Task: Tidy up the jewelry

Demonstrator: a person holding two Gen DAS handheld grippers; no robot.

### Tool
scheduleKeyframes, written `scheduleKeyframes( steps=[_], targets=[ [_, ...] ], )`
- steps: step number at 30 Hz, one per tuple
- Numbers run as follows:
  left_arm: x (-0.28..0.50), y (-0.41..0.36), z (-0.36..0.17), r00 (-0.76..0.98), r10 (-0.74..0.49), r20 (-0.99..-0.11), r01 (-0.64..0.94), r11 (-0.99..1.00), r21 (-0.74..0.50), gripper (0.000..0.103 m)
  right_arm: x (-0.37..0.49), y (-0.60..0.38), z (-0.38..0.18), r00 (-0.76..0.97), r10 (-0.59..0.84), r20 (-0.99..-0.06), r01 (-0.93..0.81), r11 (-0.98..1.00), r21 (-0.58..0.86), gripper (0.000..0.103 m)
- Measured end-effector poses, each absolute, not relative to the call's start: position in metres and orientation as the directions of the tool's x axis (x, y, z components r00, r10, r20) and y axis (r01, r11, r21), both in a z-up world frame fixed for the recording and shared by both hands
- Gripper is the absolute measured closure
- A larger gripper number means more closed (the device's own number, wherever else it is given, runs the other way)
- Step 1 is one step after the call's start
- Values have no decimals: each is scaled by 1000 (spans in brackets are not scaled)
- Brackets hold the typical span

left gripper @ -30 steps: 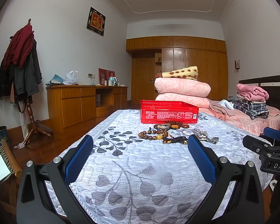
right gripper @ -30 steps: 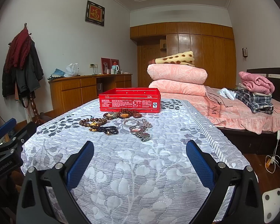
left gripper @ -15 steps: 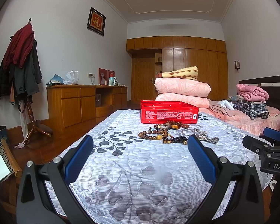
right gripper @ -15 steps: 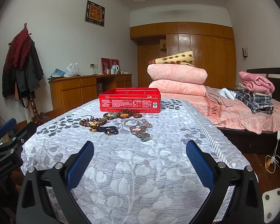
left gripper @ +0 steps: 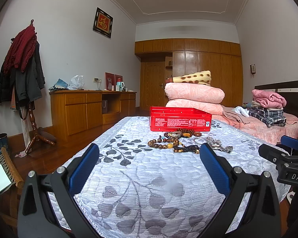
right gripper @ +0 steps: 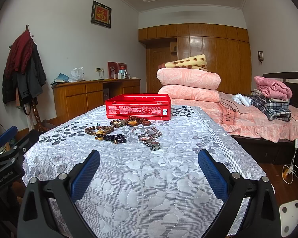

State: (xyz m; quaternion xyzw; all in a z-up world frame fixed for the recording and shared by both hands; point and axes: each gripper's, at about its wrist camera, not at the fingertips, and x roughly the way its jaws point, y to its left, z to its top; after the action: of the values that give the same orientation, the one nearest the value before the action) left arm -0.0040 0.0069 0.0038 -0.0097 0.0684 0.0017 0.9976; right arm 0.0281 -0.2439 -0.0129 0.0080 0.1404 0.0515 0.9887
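Task looks barely begun, judging by the layout: every piece of jewelry (right gripper: 127, 130) lies loose on the quilted bed (right gripper: 149, 178), none seen in the red tin (right gripper: 138, 109). The tin sits at the far end of the quilt, open-topped w/ no lid in sight; its inside is hidden from both low views, so can't tell if anything's in it. Just near of the tin, touching or almost: a brown bead bracelet w/ amber pieces (right gripper: 132, 121). Nearer & left: a wooden bead strand (right gripper: 98, 130) and a dark bead strand (right gripper: 113, 137). Right of those: a silver ring/bangle (right gripper: 138, 130), a chain (right gripper: 156, 130) and a wristwatch w/ metal band (right gripper: 149, 141), nearest piece. Left tongs (left gripper: 149, 168) are spread wide apart, holding nothing, hovering over the near edge of the bed, well short of the pile. Right tongs (right gripper: 149, 168) same: wide apart, nothing held, watch is closest to them. Left to do, prob.: pick up each piece & put it in the tin, one by one; strands overlap some, so they may drag a neighbour along.
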Motion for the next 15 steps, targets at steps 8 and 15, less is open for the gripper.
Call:
scheduleKeyframes(
  steps=[8, 15],
  targets=[
    [-4, 6, 2, 991, 4, -137, -6, 1000, -20, 5, 28, -244, -13, 955, 104, -276, -100, 995, 30, 6],
    [-4, 7, 2, 991, 4, -137, -6, 1000, -18, 5, 28, -244, -13, 955, 104, -277, -100, 995, 30, 6]
  ],
)
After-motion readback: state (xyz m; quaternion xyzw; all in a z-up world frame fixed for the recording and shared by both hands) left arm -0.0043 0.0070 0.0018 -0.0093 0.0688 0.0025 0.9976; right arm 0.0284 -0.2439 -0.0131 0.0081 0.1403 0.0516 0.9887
